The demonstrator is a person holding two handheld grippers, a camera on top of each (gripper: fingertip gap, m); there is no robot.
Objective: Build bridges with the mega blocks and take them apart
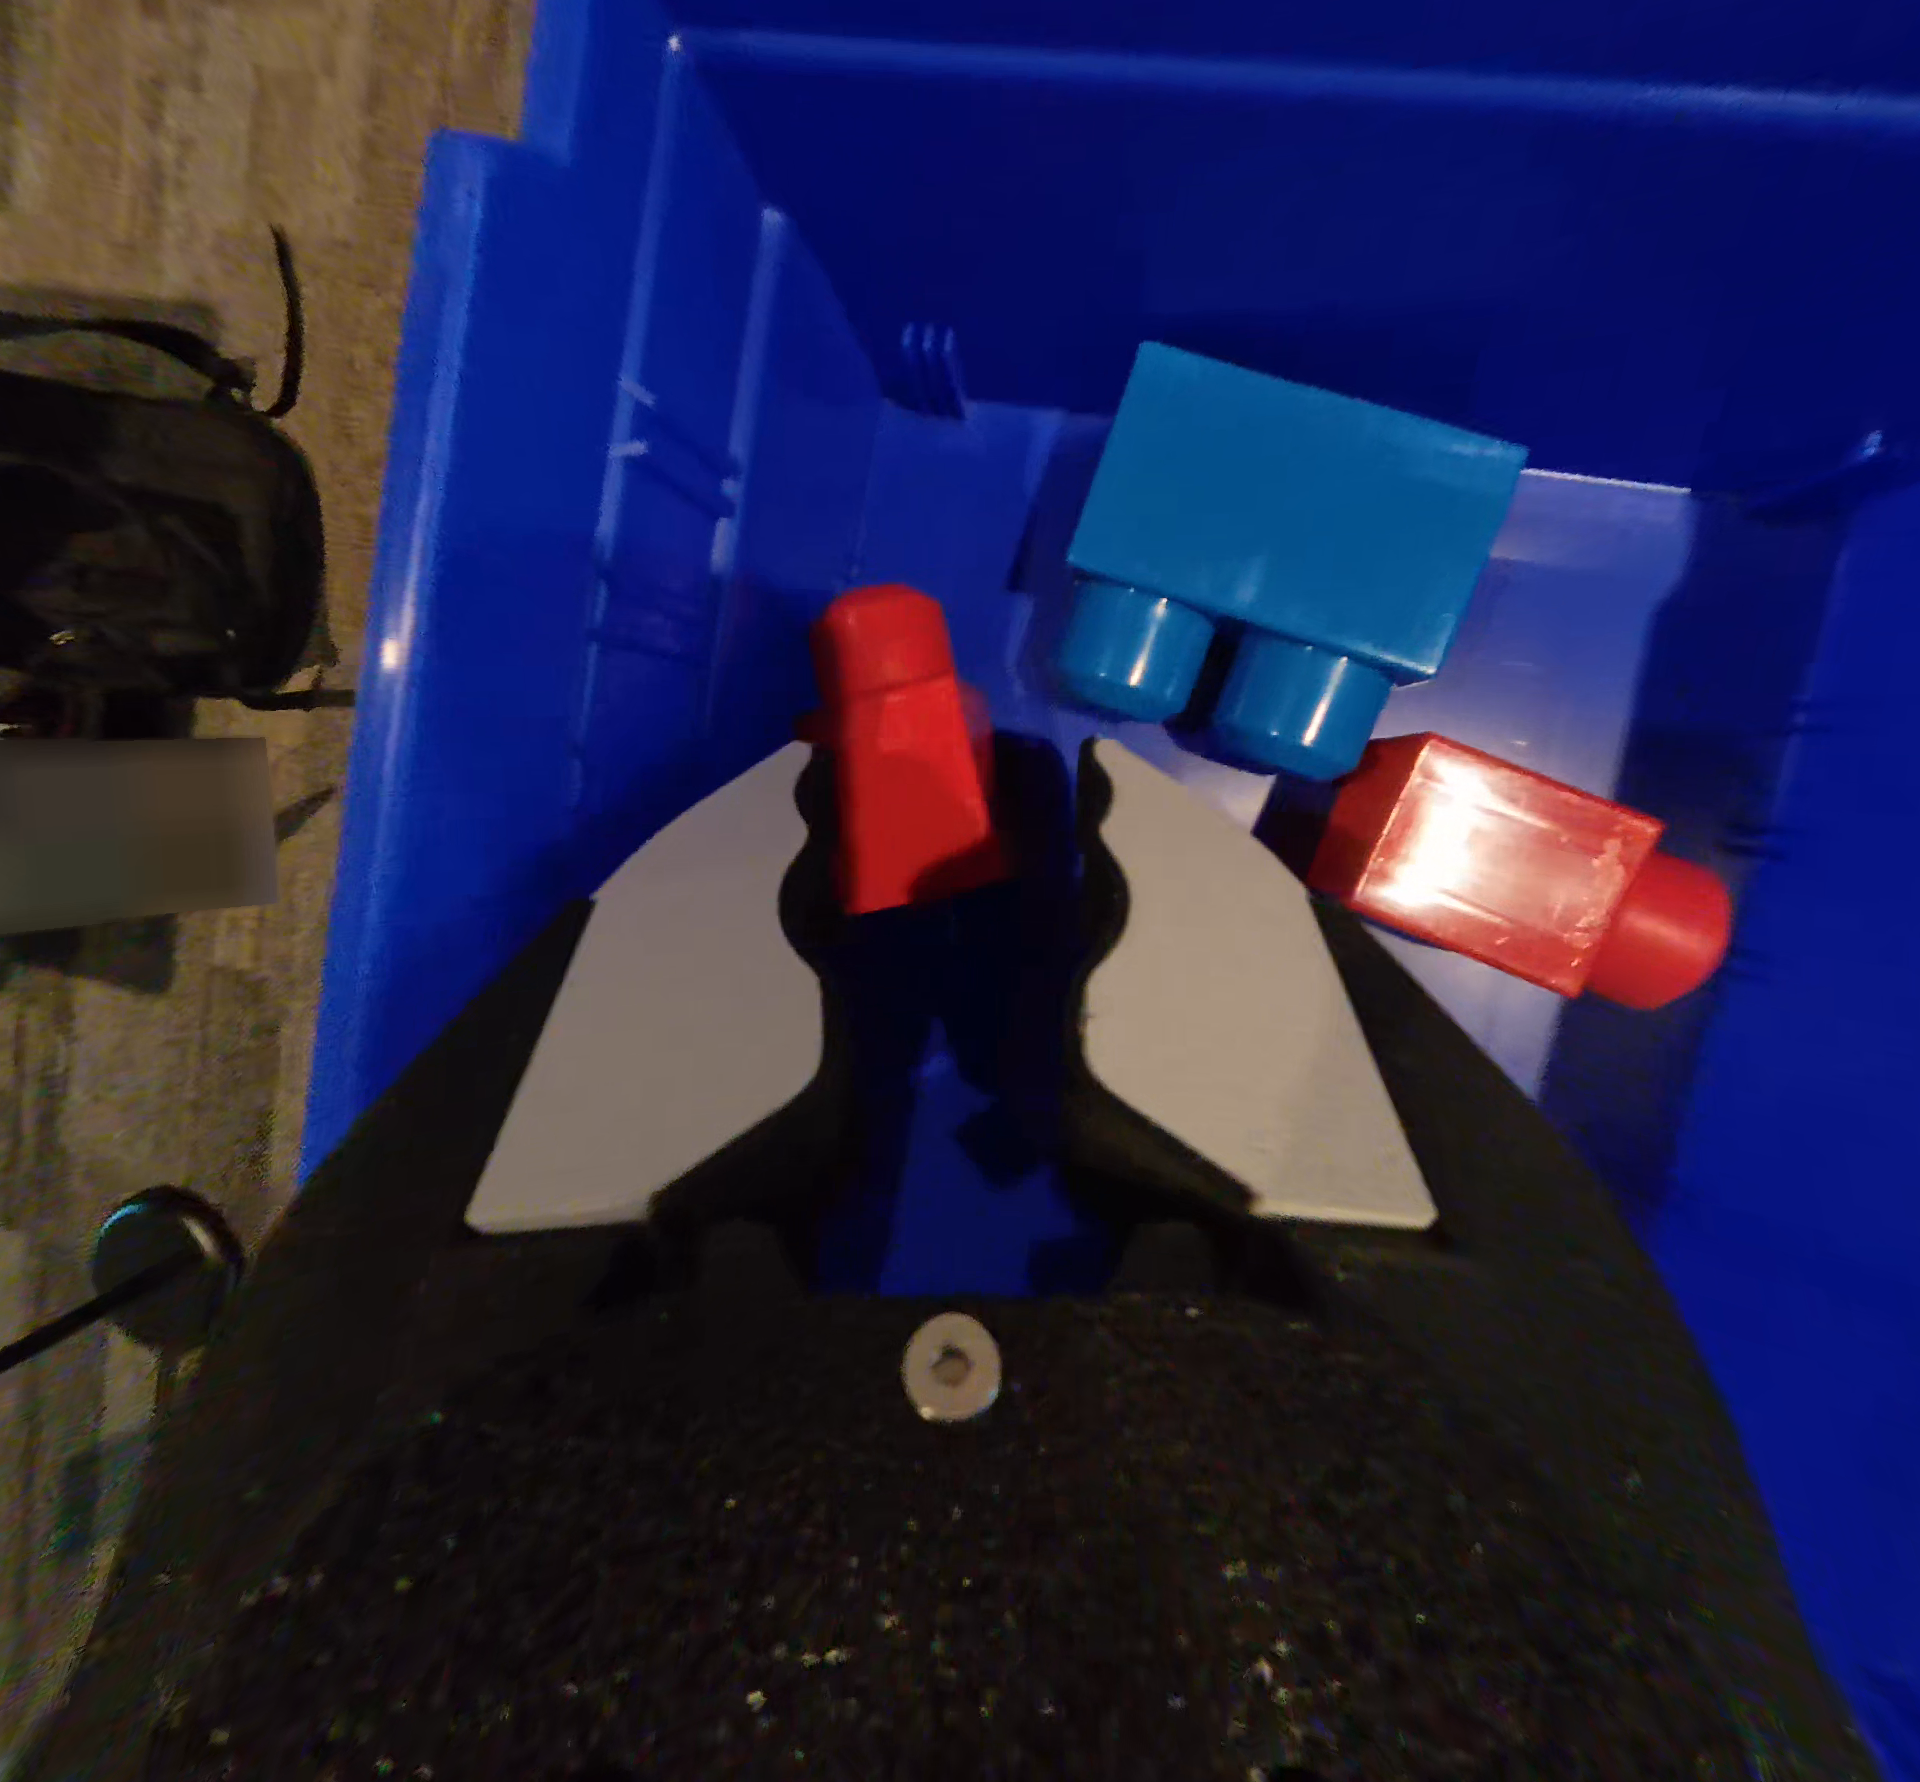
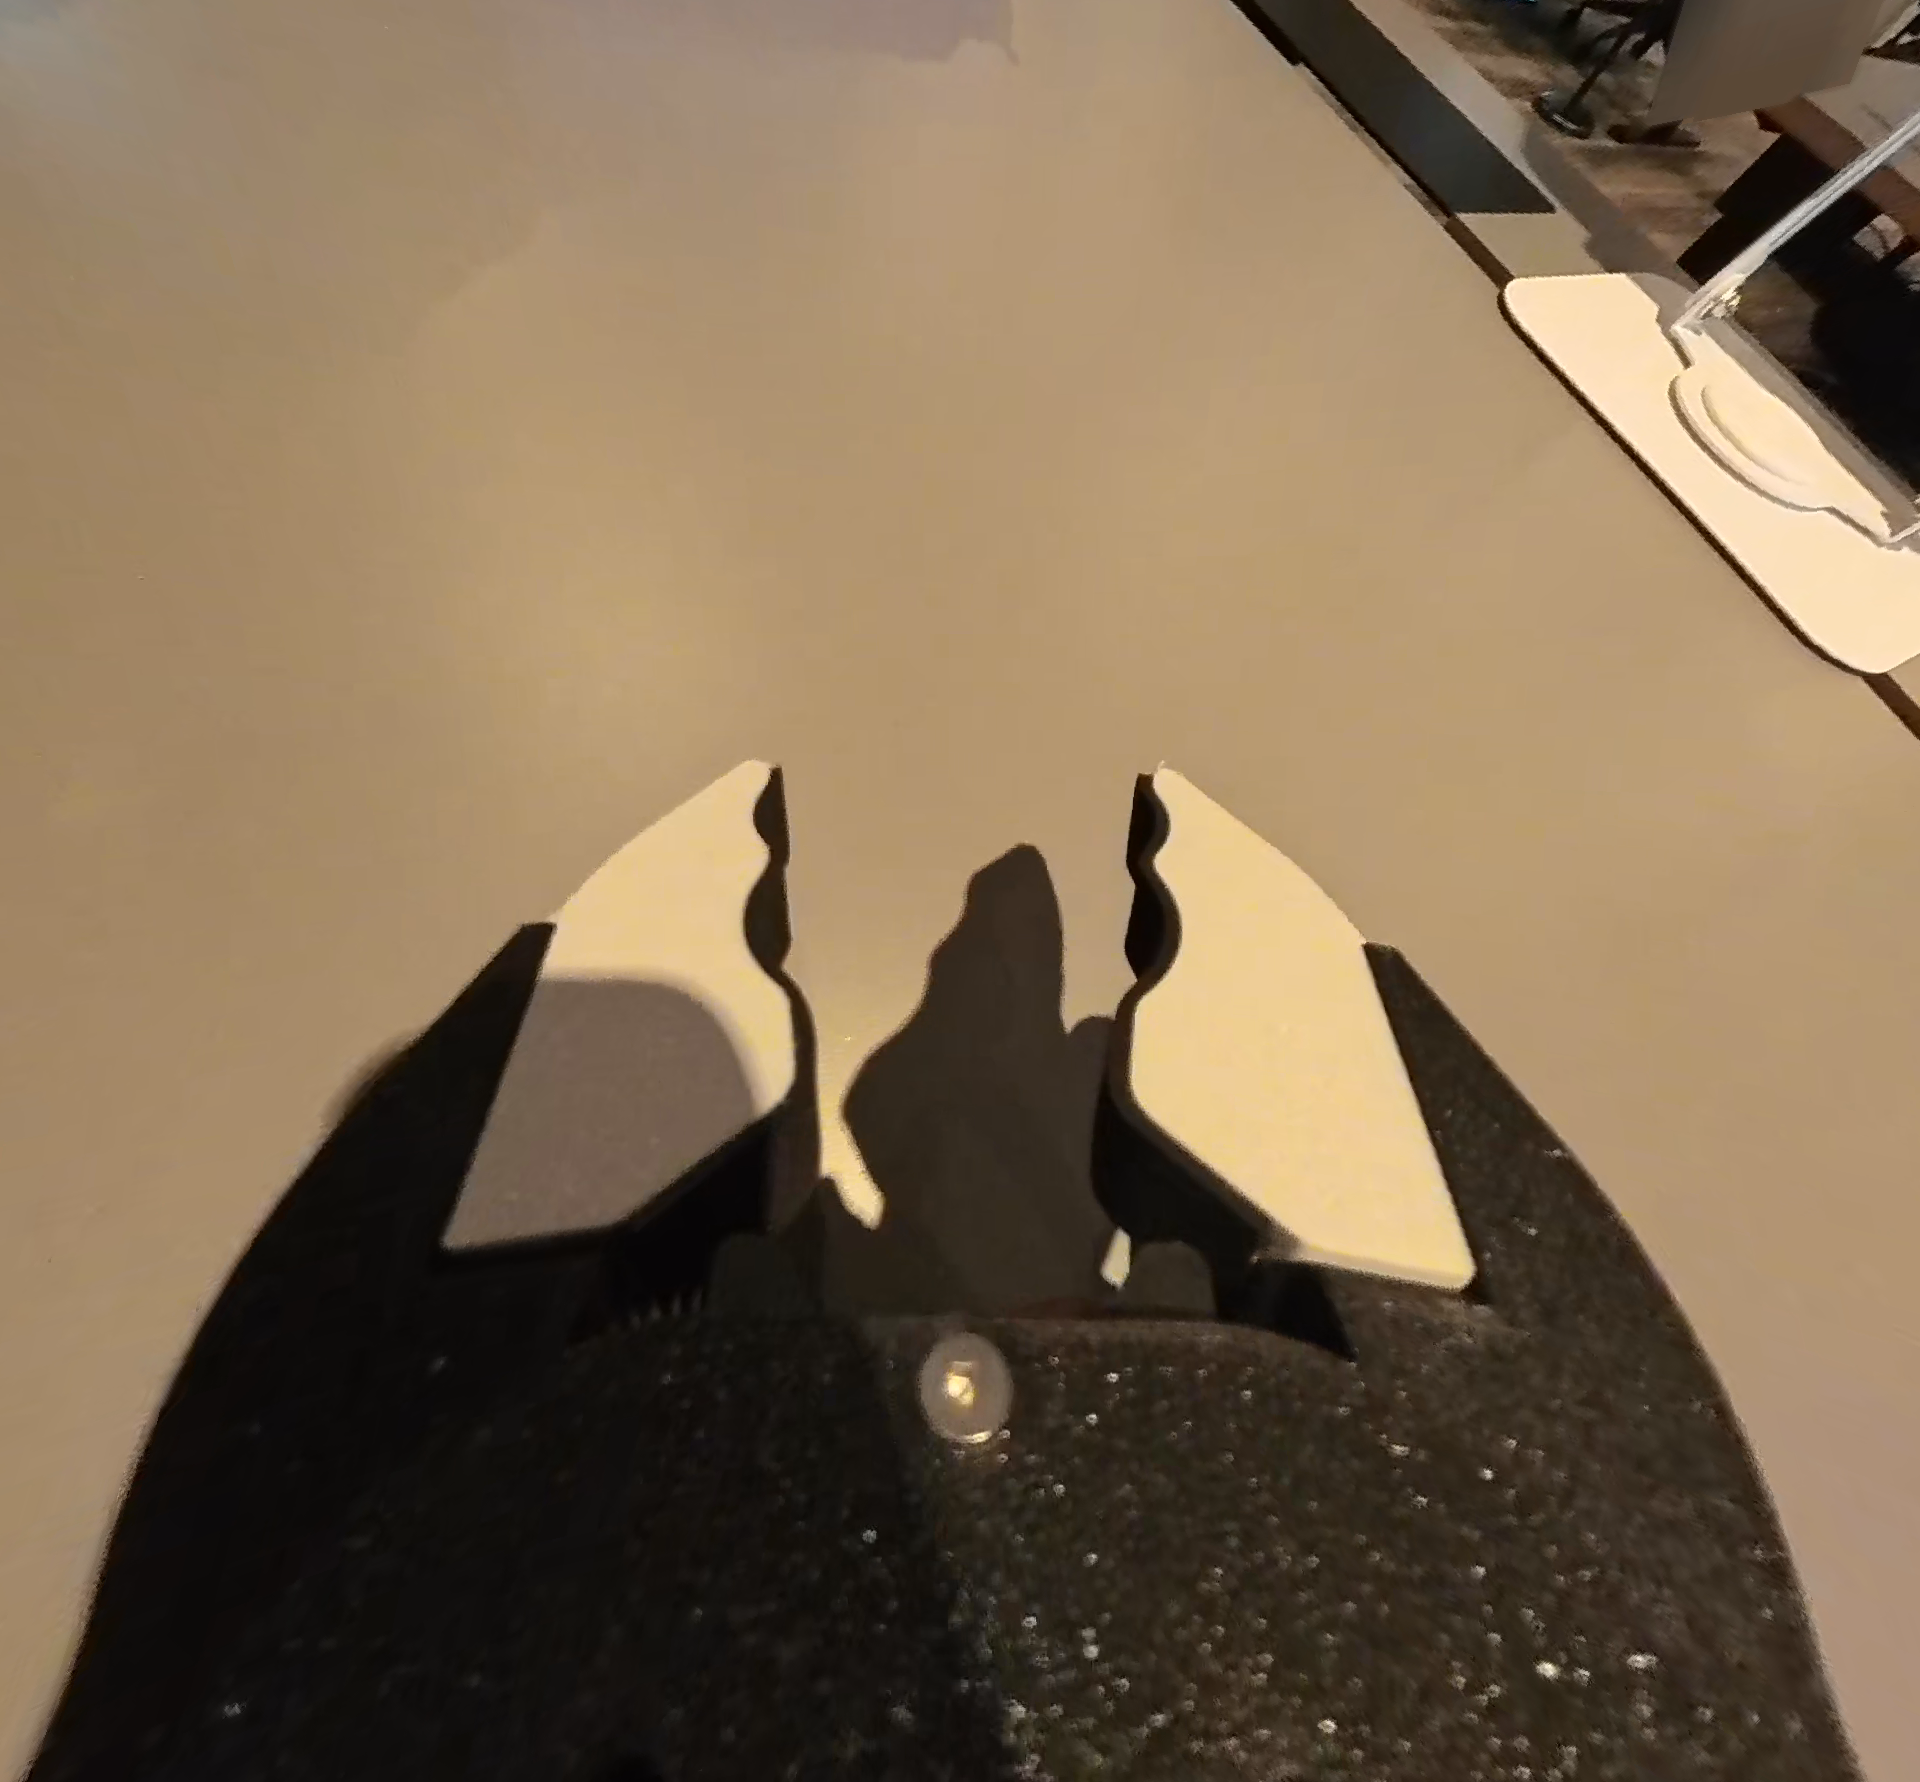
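Three stiff, light blocks lie in the blue bin (image 1: 582,589); your left gripper's (image 1: 940,766) spread jaws straddle the small red block (image 1: 899,776): pinch its flat sides. Right gripper (image 2: 956,787) jaws spread, empty.

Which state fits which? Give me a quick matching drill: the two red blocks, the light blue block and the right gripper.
Things:
1. small red single-stud block
2. light blue two-stud block
3. glossy red single-stud block
4. right gripper

States:
A. open over bare tan tabletop
B. between the open left gripper fingers
C. lying at the bin's right side
D. studs pointing toward the camera

Pairs: 1-B, 2-D, 3-C, 4-A
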